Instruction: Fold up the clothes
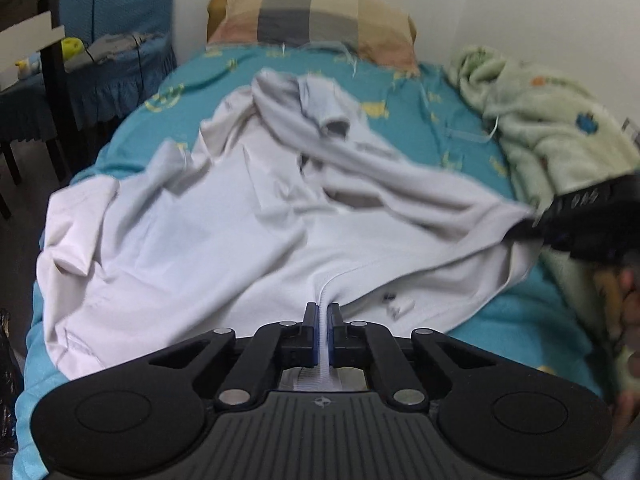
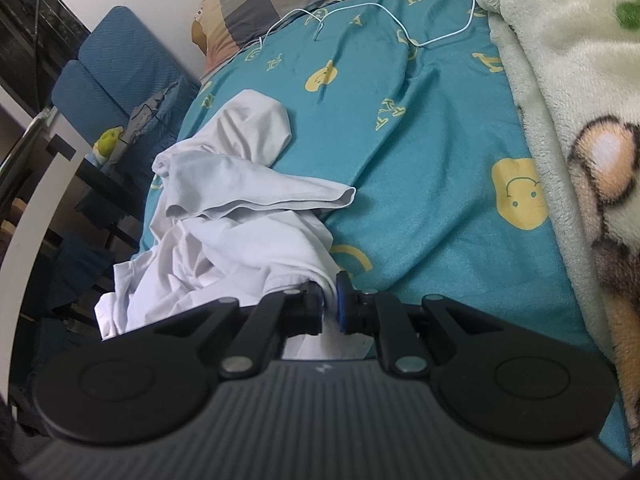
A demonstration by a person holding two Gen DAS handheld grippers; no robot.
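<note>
A crumpled white shirt (image 1: 224, 216) lies spread over the teal bed sheet (image 1: 404, 120). My left gripper (image 1: 323, 312) is shut on a fold of the white shirt at its near edge, the cloth pinched between the blue pads. In the left wrist view my right gripper (image 1: 536, 224) shows at the right, dark and blurred, clamped on another edge of the shirt. In the right wrist view my right gripper (image 2: 330, 292) is shut on the white shirt (image 2: 224, 216), which bunches away to the left with one sleeve (image 2: 256, 196) lying on the sheet.
A checked pillow (image 1: 312, 16) sits at the head of the bed against the wall. A pale green fleece blanket (image 1: 548, 116) is heaped along the right side. A thin white cable (image 2: 380, 20) runs across the sheet. A blue-covered chair (image 1: 116, 52) stands left of the bed.
</note>
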